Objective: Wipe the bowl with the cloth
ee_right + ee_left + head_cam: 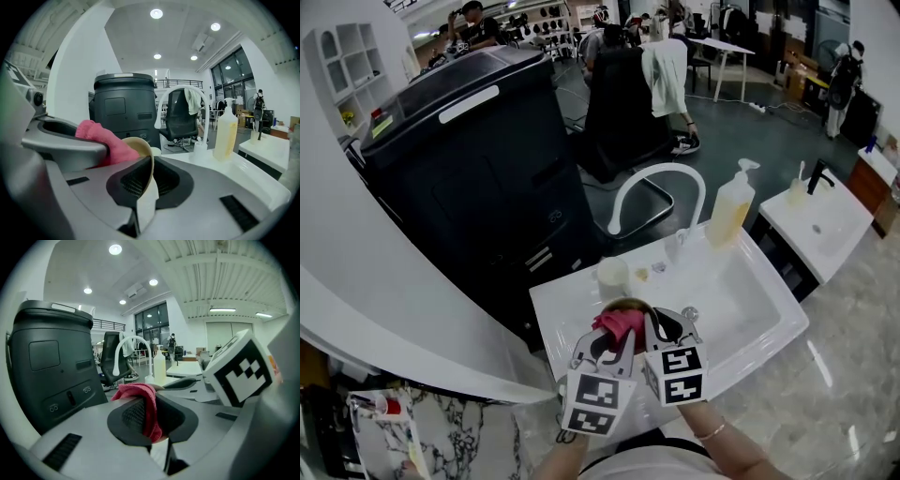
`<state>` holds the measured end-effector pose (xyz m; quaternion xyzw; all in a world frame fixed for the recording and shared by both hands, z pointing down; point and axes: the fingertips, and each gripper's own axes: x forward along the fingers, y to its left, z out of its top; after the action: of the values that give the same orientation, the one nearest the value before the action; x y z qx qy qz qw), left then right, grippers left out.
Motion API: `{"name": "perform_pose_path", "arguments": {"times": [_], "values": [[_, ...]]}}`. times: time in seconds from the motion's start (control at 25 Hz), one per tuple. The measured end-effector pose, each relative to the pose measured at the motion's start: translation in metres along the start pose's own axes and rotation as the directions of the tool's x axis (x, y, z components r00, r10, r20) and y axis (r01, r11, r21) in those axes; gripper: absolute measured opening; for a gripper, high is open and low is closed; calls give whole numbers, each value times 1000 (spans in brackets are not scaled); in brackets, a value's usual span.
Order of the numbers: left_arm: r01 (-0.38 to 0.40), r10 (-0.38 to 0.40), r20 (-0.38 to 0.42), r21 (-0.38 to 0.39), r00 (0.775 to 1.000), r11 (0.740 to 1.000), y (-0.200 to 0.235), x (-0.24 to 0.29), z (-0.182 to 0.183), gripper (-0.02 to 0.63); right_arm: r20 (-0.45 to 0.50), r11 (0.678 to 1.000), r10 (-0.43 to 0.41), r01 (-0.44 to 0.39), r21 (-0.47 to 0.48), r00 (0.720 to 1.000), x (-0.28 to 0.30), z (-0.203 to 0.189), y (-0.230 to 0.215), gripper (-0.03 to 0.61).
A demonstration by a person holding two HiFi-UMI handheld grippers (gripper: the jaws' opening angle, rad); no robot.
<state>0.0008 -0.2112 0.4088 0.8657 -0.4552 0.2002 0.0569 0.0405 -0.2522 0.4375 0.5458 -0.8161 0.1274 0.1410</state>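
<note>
Pinching the bowl (138, 151) by its rim, the right gripper (144, 186) holds it over the sink's (752, 302) front edge; a hard wipe could twist it loose. The left gripper (152, 420), clamped on the cloth (140, 392), presses it against the bowl.

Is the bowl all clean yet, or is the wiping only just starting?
Done: both things are picked up. The left claw is shut on the pink cloth, and the right claw is shut on the rim of the bowl. In hand: the cloth is pushed against the bowl's inside, above the white sink. Left: finishing the wiping. How clean the bowl is cannot be seen.
</note>
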Motion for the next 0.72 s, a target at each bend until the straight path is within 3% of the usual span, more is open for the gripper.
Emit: {"name": "perform_pose_path", "arguments": {"times": [0.16, 0.36, 0.72], "values": [[12, -12, -34, 10, 999, 1000, -3, 15, -5, 51, 16, 999, 22, -21, -41, 1000, -9, 4, 11, 18], [-1, 1, -20, -23, 1000, 1000, 2, 23, -5, 52, 1, 997, 23, -23, -69, 1000, -11, -3, 12, 21], [-17, 24, 32, -195, 999, 981, 31, 14, -3, 51, -10, 997, 14, -15, -80, 1000, -6, -5, 11, 20]]}}
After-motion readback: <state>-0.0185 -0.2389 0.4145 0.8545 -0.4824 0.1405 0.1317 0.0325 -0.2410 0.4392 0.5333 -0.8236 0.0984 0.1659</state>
